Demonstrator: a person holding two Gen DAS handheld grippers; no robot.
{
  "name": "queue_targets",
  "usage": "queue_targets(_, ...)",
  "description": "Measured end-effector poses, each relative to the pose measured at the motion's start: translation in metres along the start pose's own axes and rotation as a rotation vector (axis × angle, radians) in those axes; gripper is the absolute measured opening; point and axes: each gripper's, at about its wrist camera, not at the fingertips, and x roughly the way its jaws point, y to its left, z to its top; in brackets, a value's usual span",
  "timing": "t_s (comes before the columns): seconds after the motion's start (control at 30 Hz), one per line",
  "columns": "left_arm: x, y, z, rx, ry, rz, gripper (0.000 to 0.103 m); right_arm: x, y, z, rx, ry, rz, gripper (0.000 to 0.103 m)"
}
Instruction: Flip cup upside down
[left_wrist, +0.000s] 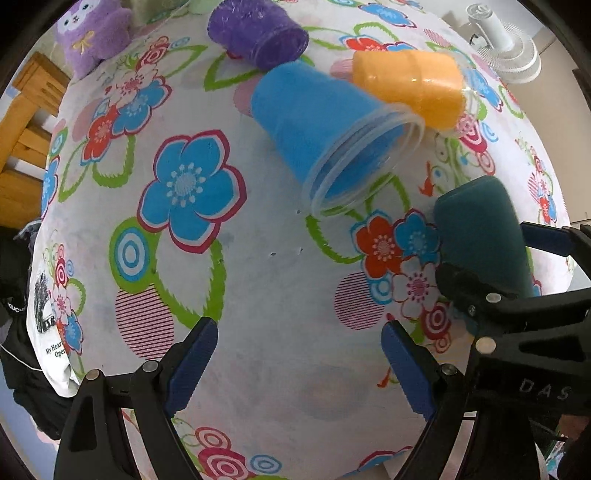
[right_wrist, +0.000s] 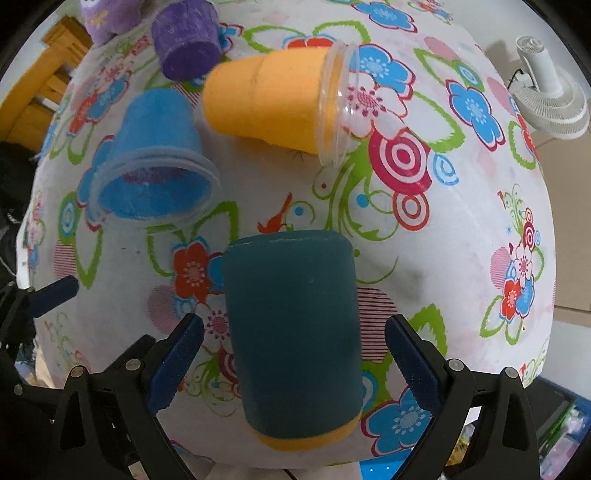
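A dark teal cup (right_wrist: 291, 332) with a yellow band at its near end lies between the fingers of my right gripper (right_wrist: 293, 363), which is open; there are gaps on both sides. The teal cup (left_wrist: 480, 232) shows in the left wrist view between the right gripper's fingers (left_wrist: 546, 240). My left gripper (left_wrist: 295, 362) is open and empty over the flowered tablecloth (left_wrist: 258, 295). A blue cup (left_wrist: 325, 133) (right_wrist: 155, 162), an orange cup (left_wrist: 410, 85) (right_wrist: 273, 99) and a purple cup (left_wrist: 258, 33) (right_wrist: 184, 40) lie on their sides farther back.
A purple plush toy (left_wrist: 96, 33) sits at the far left of the table. A white fan (right_wrist: 546, 92) stands on the floor beyond the table's right edge. A wooden chair (left_wrist: 26, 125) stands at the left.
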Motion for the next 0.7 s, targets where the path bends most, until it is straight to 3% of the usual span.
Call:
queue_targets(0.1, 0.007, 0.002, -0.001, -0.004, 0.01, -0.006, 0.092, 0.01, 0.001, 0.001, 0.004, 0.026, -0.012, 0.093)
queue_targets(0.3, 0.022, 0.001, -0.004, -0.005, 0.025, -0.017, 0.092, 0.021, 0.002, 0.009, 0.005, 0.043, -0.005, 0.09)
queue_targets(0.4, 0.026, 0.0, -0.005, -0.012, 0.029, -0.022, 0.092, 0.028, 0.009, 0.02, 0.004, 0.079, 0.031, 0.079)
queue_targets(0.47, 0.026, 0.001, -0.003, -0.017, 0.03, -0.023, 0.092, 0.029, 0.014, 0.022, -0.015, 0.071, 0.001, 0.071)
queue_targets(0.7, 0.029, 0.008, 0.001, -0.036, 0.03, -0.034, 0.092, 0.032, 0.027, 0.017, -0.075, 0.027, -0.008, 0.07)
